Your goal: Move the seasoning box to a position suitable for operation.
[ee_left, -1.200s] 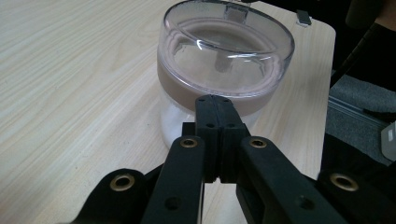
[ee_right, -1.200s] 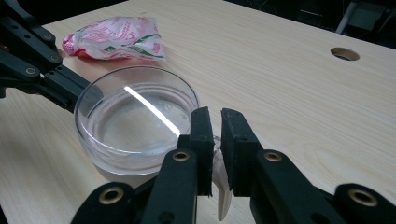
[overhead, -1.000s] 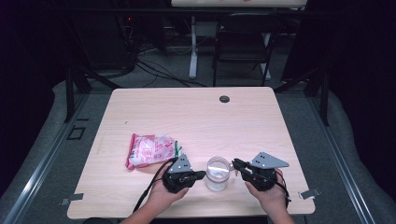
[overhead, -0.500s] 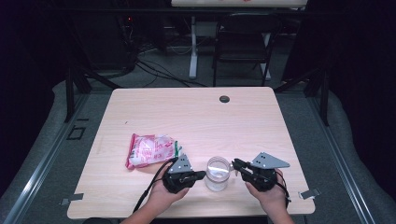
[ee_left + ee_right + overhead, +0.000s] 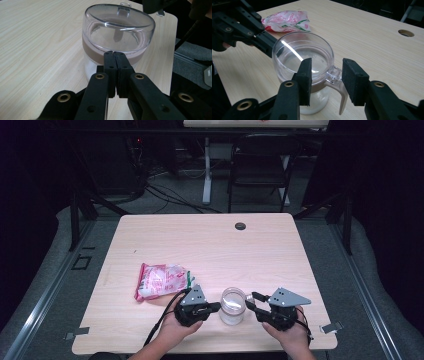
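High view takes in the wooden table (image 5: pixel 210 245), its cable hole (image 5: pixel 240 226) toward twelve o'clock. A pink-and-white snack packet (image 5: pixel 161 281), sealed as far as can be seen, lies near eight o'clock from the table's middle. At six o'clock, close to the near edge, stands the clear glass mug (image 5: pixel 233 305), upright, with a brownish band around its waist and a clear handle (image 5: pixel 337 82); it seems to hold nothing, though glare makes that hard to judge. At the mug's nine o'clock sits the left gripper (image 5: pixel 214 307), jaws pressed together with nothing between them, tips against the mug's band. At its three o'clock the right gripper (image 5: pixel 248 301) has just been opening its jaws; they stand spread to either side of the handle, pads clear of it.
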Demonstrator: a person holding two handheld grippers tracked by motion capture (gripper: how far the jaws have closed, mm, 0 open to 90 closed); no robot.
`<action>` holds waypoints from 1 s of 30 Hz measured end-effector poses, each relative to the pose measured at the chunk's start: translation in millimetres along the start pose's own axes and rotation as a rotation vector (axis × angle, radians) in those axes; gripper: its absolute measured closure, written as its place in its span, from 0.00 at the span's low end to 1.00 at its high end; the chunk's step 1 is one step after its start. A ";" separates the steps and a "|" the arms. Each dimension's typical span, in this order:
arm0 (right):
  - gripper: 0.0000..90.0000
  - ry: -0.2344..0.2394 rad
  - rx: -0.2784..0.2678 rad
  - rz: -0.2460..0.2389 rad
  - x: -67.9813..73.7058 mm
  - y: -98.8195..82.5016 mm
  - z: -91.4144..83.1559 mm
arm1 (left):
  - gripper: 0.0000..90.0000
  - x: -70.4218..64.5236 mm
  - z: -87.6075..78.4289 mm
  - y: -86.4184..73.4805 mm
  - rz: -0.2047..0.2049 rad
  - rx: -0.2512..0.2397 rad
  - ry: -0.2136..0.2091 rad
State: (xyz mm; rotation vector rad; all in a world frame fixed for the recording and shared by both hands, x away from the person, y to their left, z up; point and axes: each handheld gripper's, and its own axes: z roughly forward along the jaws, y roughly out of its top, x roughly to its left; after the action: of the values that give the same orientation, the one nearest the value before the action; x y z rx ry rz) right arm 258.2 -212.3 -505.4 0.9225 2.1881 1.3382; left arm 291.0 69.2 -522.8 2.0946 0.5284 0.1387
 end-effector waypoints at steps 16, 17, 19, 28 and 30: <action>0.55 -0.028 0.049 -0.144 25.7 -3.6 -3.1 | 0.86 -2.4 -3.2 11.7 0.010 -0.038 -0.004; 0.54 -0.026 0.051 -0.145 26.1 -3.6 -3.0 | 0.85 -2.4 -3.2 11.7 0.010 -0.038 -0.004; 0.54 -0.030 0.048 -0.143 26.7 -3.7 -2.6 | 0.84 -2.8 -3.1 13.5 0.010 -0.041 -0.001; 0.51 -0.047 0.065 -0.167 29.4 -3.5 1.5 | 0.77 -2.0 -4.3 17.2 -0.007 -0.065 0.019; 0.51 -0.056 0.068 -0.171 29.6 -3.7 3.1 | 0.76 -2.6 -3.6 17.4 -0.004 -0.068 0.025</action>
State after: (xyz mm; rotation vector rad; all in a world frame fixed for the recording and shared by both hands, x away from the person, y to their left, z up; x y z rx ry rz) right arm 238.4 -190.2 -510.3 0.7676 2.2258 1.1514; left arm 293.1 62.8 -506.1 2.0275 0.5359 0.1787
